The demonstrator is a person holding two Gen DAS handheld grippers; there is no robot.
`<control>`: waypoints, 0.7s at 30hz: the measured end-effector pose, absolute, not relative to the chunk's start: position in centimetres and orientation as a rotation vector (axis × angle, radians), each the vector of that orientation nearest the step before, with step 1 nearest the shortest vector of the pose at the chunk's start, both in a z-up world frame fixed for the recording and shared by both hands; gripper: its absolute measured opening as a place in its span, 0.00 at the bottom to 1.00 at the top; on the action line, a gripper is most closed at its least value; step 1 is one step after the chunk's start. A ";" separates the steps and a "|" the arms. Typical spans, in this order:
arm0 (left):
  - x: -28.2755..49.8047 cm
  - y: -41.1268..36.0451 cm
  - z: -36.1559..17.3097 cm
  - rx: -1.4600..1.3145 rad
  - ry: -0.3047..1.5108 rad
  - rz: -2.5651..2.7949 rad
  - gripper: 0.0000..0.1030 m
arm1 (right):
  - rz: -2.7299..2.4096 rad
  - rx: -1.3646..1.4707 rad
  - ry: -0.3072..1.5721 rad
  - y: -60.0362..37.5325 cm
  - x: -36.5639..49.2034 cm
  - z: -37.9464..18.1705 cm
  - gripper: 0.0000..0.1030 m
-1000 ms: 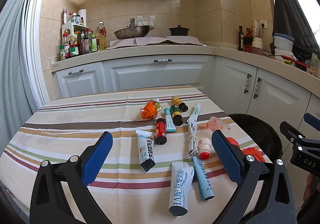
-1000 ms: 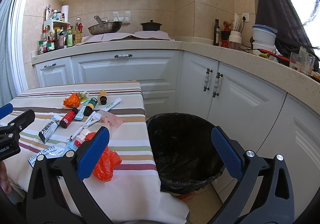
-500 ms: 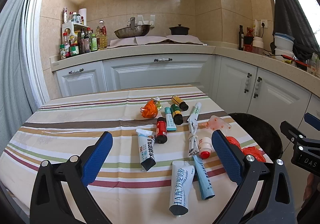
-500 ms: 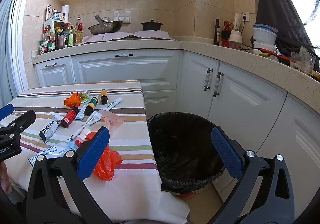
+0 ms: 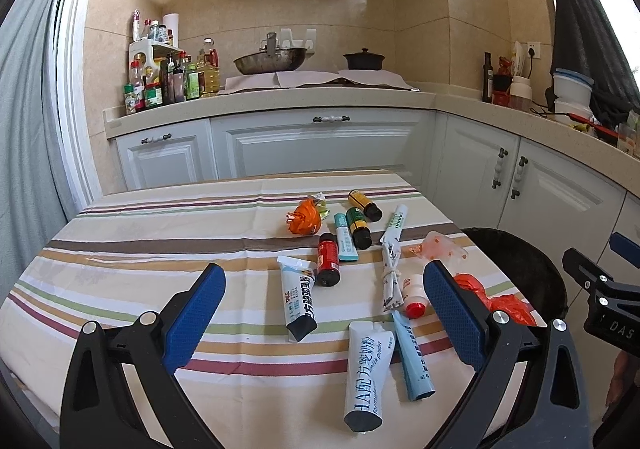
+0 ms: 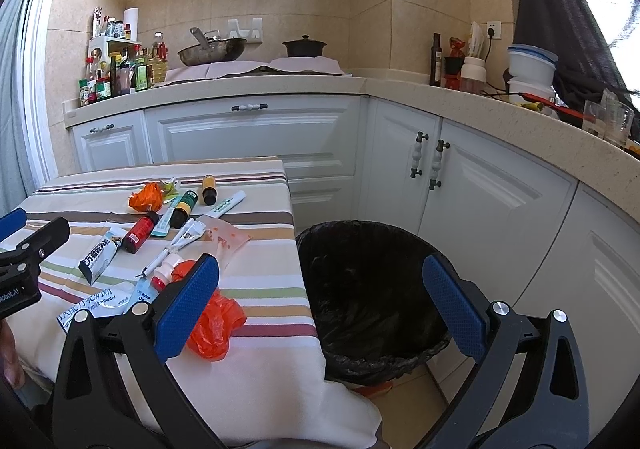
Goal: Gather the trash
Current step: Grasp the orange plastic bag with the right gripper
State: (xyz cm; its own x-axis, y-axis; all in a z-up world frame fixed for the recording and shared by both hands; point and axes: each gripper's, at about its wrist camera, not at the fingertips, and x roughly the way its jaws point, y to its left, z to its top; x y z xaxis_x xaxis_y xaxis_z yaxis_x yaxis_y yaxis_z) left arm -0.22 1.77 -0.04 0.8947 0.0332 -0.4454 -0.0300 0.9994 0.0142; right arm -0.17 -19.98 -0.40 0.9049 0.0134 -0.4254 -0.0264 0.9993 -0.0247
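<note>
Left wrist view is showing the left tongs point(image 5: 323, 313) being held wide open above the striped counter point(image 5: 140, 249), with nothing between the blue pads. Trash is lying scattered on the cloth ahead of them: a black-capped white tube point(image 5: 298, 299), a red bottle point(image 5: 328, 257), a teal tube point(image 5: 345, 243), two dark-capped bottles point(image 5: 358, 223), a crumpled orange wrapper point(image 5: 304, 222), a knotted paper strip point(image 5: 390, 277), a small white bottle with a red cap point(image 5: 413, 292), a large milk-powder tube point(image 5: 366, 359) and a blue tube point(image 5: 414, 361) touching it. An orange plastic bag point(image 5: 496, 299) is lying at the counter's right edge.

Right wrist view is showing the right tongs point(image 6: 320, 309) also being held fully open and empty, raised over the gap between the counter and the black-lined trash bin point(image 6: 372, 289). The bin is standing on the floor just beside the counter's edge. The orange bag point(image 6: 216, 325) is seen partly behind the left pad of these tongs, near the corner of the cloth.
</note>
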 end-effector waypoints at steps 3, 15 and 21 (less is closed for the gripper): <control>0.0 2.0 -0.3 0.007 0.483 0.032 0.94 | 0.027 -0.031 0.446 -19.8 -0.1 -0.3 0.97; 0.1 3.4 -1.0 0.016 0.530 0.056 0.93 | 0.091 -0.052 0.484 -17.6 0.8 -0.8 0.97; 0.2 4.7 -1.8 0.020 0.565 0.074 0.67 | 0.152 -0.071 0.516 -15.6 1.5 -1.6 0.95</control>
